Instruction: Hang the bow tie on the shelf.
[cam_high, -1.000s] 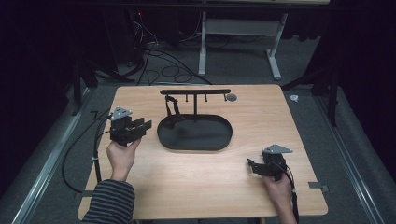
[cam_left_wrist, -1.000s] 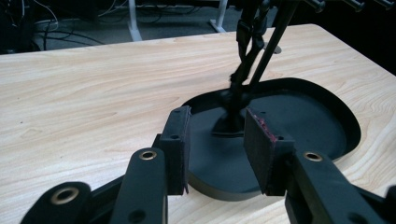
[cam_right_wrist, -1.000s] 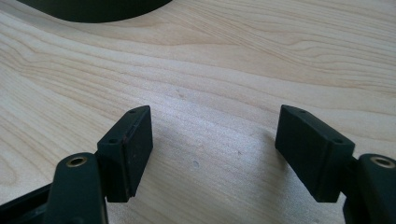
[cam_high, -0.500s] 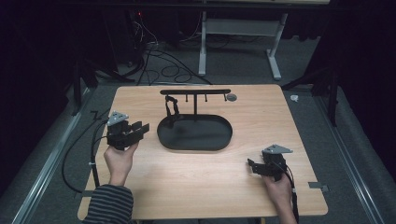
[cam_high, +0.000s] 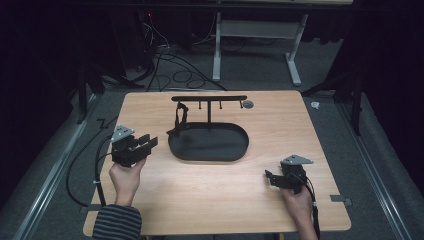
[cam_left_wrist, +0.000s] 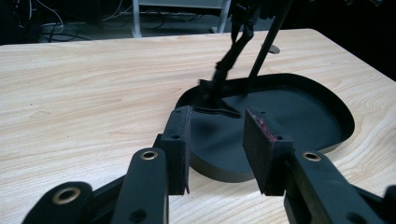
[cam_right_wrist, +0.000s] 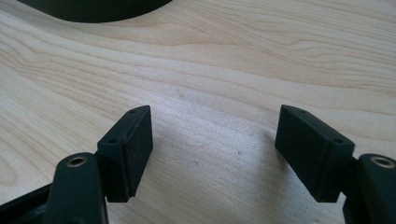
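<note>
I hold the left gripper (cam_high: 145, 143) with jaws apart, empty, aimed at the black strap (cam_left_wrist: 229, 63) dangling ahead over the tray (cam_left_wrist: 322, 100), ready to take it.

Table (cam_high: 300, 125) lit from above, bright against near-black surroundings; floor dim. High view soft, slightly grainy. Left gripper view: claw base blurred, stand top out of focus. Right gripper view: pale wood glare, soft shadows beneath pads.
</note>
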